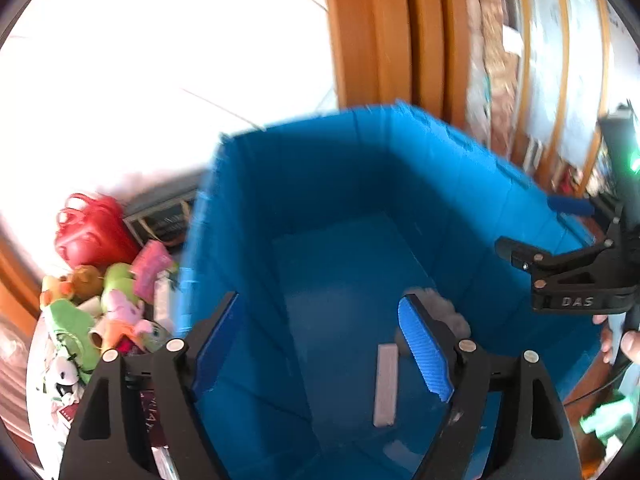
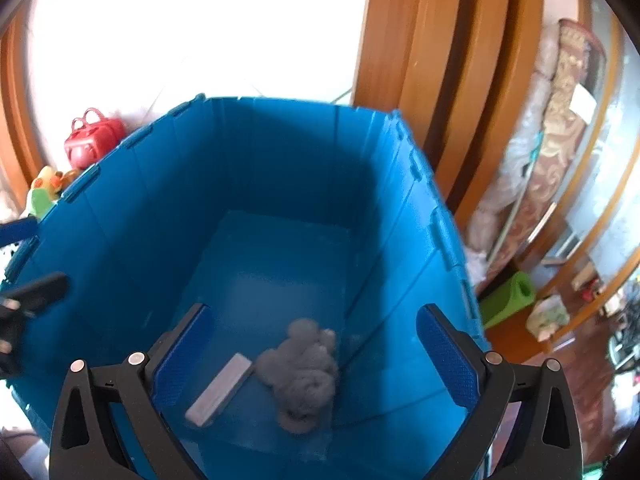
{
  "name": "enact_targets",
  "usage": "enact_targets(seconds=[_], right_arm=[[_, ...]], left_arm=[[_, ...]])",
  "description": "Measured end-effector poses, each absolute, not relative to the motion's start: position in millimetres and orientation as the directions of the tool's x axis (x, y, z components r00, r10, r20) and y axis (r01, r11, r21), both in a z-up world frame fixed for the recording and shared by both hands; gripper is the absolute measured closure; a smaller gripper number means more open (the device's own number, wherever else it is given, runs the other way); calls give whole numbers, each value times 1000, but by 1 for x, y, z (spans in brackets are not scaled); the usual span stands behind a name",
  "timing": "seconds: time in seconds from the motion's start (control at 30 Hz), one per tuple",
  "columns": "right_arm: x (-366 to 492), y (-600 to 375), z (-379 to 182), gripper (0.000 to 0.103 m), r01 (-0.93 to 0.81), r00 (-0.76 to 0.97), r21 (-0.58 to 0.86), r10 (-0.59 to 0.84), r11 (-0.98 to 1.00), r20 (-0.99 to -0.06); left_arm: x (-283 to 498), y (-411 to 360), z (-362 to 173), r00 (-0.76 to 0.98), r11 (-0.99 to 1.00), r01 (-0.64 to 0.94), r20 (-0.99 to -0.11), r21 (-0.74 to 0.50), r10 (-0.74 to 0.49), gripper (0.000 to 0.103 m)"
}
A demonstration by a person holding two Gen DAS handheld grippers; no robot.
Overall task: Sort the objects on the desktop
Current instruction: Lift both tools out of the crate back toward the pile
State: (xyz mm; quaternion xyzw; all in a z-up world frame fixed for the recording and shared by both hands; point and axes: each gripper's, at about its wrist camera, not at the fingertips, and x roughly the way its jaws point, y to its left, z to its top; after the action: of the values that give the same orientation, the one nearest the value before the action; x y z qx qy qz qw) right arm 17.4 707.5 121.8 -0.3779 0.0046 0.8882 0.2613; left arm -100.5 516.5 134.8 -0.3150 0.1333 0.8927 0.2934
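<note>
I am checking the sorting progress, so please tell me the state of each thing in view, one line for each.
Blue bin: upright, open at the top.
Grey fluffy toy: lying on the bin floor.
Pale flat bar: lying flat on the bin floor beside the toy.
Left gripper: open, empty, above the bin.
Right gripper: open, empty, above the bin.
Red toy bag: upright outside the bin.
Pile of soft toys: unsorted, beside the bin.

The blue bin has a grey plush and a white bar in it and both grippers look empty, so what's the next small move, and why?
Probably swing the left gripper toward the toy pile beside the blue bin for another pick. Both it and the right gripper are open and empty above the bin, where the grey plush and white bar already lie.
</note>
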Motion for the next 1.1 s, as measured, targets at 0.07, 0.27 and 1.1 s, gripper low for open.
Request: enact_targets(seconds=[0.07, 0.27, 1.1], right_arm=[[20, 697, 125, 0, -483, -584, -202, 486, -852, -650], [29, 639, 153, 0, -416, -724, -115, 406, -902, -557], [-95, 346, 123, 0, -146, -856, -60, 156, -987, -493]], left_arm=[[-94, 495, 144, -685, -822, -567, -584, 53, 435, 11], [-83, 432, 148, -774, -868, -494, -479, 49, 414, 1], [-143, 18, -1, -789, -992, 71, -603, 103, -119, 1]])
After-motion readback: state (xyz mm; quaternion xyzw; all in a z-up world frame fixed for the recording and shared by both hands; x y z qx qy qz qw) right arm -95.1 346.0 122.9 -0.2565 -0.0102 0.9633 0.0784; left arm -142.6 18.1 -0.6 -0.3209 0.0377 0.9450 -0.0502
